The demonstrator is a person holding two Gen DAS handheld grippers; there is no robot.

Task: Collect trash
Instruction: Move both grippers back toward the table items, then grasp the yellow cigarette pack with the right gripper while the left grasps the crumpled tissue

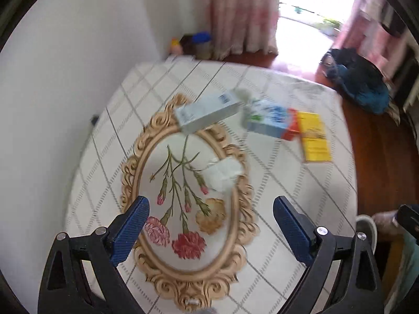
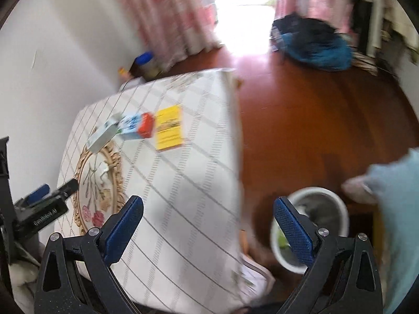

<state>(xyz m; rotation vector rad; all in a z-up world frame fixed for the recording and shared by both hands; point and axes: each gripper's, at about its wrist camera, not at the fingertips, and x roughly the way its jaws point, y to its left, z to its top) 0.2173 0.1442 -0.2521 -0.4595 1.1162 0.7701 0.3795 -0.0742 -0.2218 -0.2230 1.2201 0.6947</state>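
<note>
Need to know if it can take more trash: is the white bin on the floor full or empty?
Neither: the white bin holds a little, green scraps near its bottom, with grey lining showing above. The right gripper's finger hides part of it.

Blown-out daylight from the doorway (image 1: pixel 311 26) (motion blur, fisheye-bent edges).

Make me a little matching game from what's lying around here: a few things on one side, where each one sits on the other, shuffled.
Things:
1. yellow box
2. crumpled tissue
3. white bin
4. pale blue box

Places:
A. on the floor beside the table
B. inside the printed oval frame
C. across the frame's far rim
D. nearest the table's right edge

Pairs: 1-D, 2-B, 3-A, 4-C
</note>
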